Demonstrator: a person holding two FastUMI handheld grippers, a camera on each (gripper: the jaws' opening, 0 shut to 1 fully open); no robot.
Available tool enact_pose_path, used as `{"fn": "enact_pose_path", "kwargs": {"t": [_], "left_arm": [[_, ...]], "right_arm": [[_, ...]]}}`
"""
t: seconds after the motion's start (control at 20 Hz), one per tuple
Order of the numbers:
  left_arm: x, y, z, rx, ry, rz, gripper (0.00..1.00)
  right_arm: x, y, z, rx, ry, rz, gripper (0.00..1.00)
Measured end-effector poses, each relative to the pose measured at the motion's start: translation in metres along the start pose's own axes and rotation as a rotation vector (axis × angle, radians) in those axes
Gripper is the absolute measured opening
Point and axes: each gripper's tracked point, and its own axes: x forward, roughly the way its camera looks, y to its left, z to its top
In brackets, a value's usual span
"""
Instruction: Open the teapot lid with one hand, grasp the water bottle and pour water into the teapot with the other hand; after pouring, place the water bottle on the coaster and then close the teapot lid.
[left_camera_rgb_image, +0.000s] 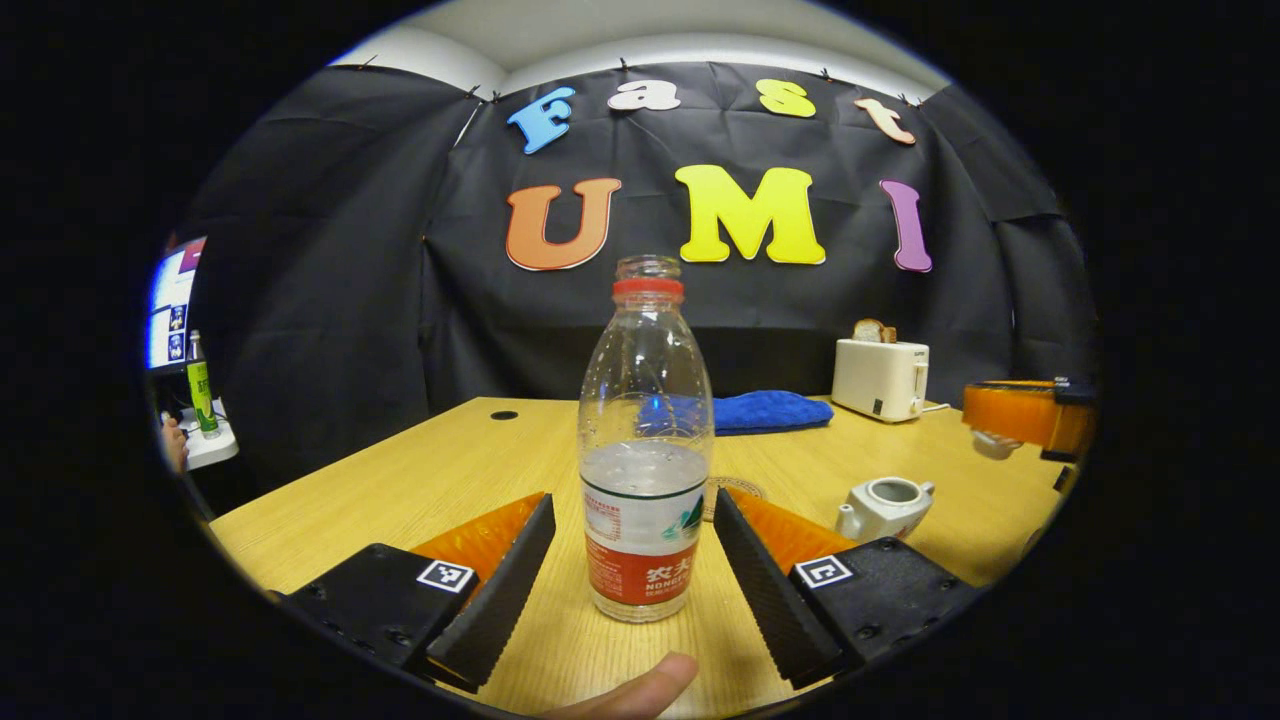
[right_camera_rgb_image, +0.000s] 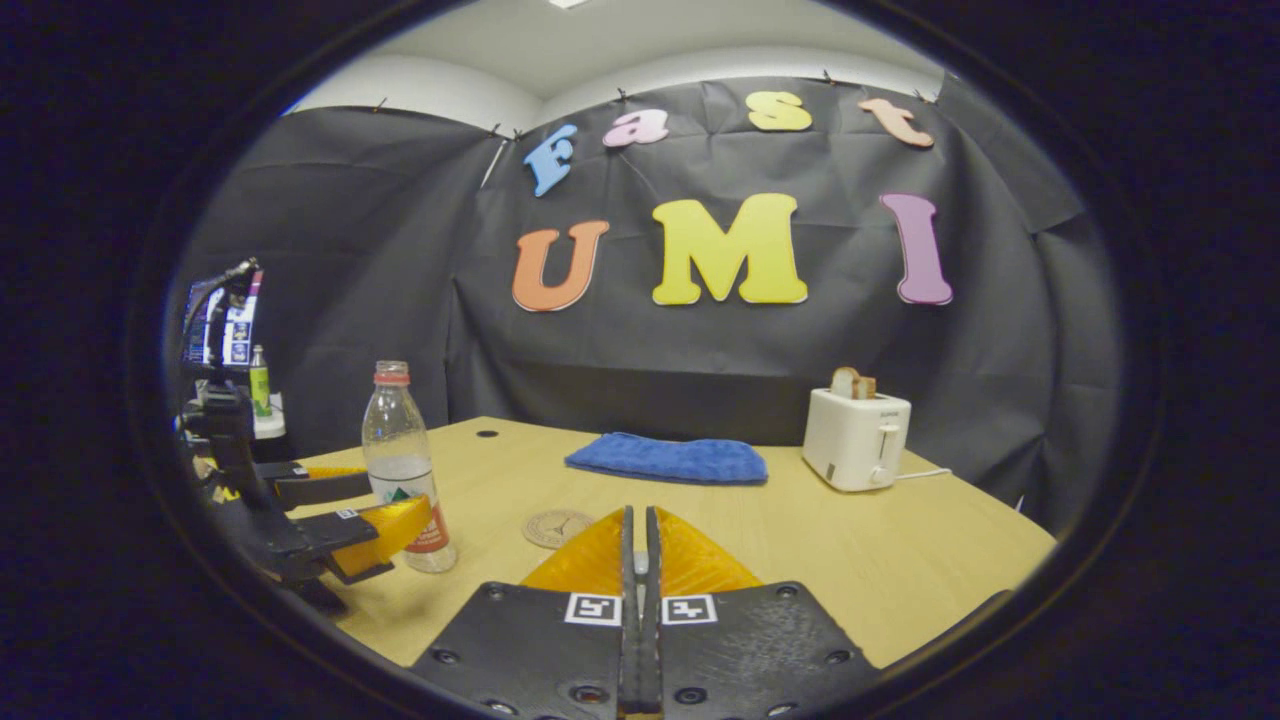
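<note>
Water bottle (left_camera_rgb_image: 645, 450): clear, capless, red neck ring, roughly a third full, upright between left gripper's (left_camera_rgb_image: 634, 575) spread fingers, untouched. Lidless teapot (left_camera_rgb_image: 885, 507) at 3 o'clock. Right gripper (right_camera_rgb_image: 637, 560) clenched.

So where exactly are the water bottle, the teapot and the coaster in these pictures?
water bottle (left_camera_rgb_image: 645, 480): left gripper view, on its clear body above the label.
teapot (left_camera_rgb_image: 884, 508): left gripper view, on its white body.
coaster (right_camera_rgb_image: 557, 528): right gripper view, on its round top face.
</note>
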Motion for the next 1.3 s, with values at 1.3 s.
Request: {"fn": "enact_pose_path", "kwargs": {"t": [1.3], "left_arm": [[0.016,-0.032,0.015,0.348,0.052,-0.02,0.74]], "right_arm": [[-0.026,-0.075,-0.007,0.042,0.05,-0.1,0.0]]}}
